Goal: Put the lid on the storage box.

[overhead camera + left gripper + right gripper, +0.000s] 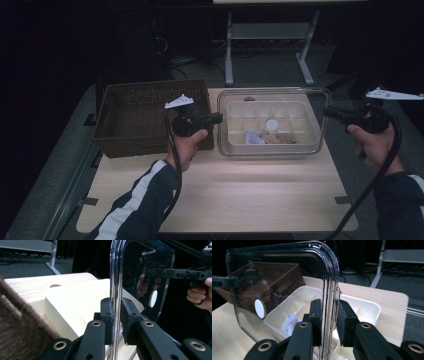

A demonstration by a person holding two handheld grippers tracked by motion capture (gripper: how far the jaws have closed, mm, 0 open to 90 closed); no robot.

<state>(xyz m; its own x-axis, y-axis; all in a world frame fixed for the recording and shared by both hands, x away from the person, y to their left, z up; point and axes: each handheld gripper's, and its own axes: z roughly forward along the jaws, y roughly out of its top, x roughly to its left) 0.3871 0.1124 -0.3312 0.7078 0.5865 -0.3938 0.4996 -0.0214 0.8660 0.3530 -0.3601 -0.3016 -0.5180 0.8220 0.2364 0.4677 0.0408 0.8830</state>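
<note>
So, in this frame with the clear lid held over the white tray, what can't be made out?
- Small things in the white tray, high view: too small and dim to identify.
- Wicker basket interior, high view: too dark.
- Right gripper pads on the clear lid, right gripper view: the lid's thick edge hides whether both press.
- White disc on the lid: purpose unclear.

A brown wicker basket sits on the left of the light wooden table. Beyond it, a grey metal stand on dark floor.
</note>
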